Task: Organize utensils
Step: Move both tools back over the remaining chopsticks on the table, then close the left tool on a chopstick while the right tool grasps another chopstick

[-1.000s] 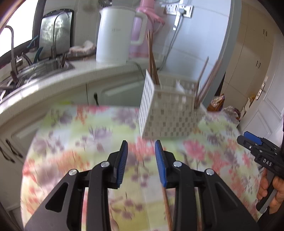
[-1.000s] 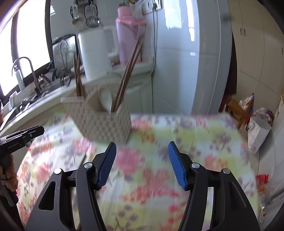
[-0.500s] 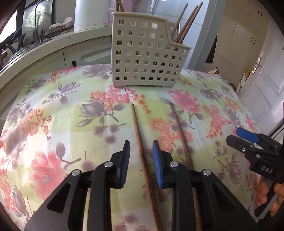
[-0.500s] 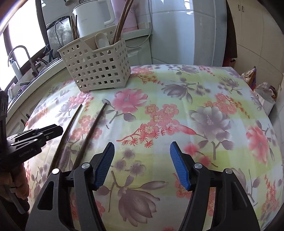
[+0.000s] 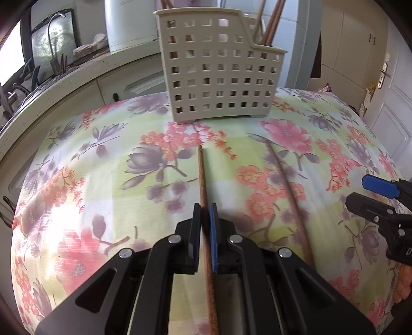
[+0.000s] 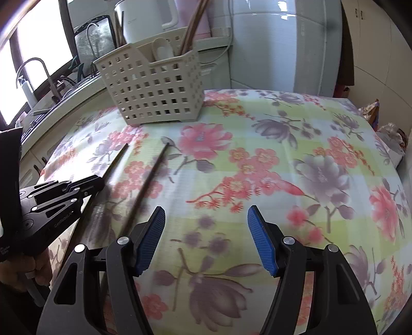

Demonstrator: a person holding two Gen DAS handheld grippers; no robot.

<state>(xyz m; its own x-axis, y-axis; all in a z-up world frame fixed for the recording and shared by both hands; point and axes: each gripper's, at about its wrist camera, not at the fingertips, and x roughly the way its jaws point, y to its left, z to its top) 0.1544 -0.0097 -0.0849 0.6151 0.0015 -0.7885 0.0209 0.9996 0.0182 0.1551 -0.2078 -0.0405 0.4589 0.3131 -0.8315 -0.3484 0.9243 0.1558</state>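
Two brown wooden chopsticks lie on the floral tablecloth. My left gripper (image 5: 205, 208) is shut on the left chopstick (image 5: 202, 175), low at the cloth. The second chopstick (image 5: 288, 180) lies free to its right; it also shows in the right wrist view (image 6: 146, 185). A beige perforated utensil basket (image 5: 219, 74) stands at the table's far side and holds several chopsticks and a pale spoon (image 6: 161, 50). My right gripper (image 6: 206, 219) is open and empty, hovering over the cloth to the right of the loose chopstick. The left gripper (image 6: 95, 180) shows at the left of the right wrist view.
A white kettle (image 6: 144, 18) and a pink flask stand on the counter behind the basket. A sink with a tap (image 6: 38, 67) is at far left. A tall white appliance (image 6: 283, 46) stands behind the table. The floral cloth (image 6: 283, 159) covers the whole tabletop.
My left gripper has come down to the table and closed its jaws on the left chopstick. My right gripper stays open, now lower over the cloth.
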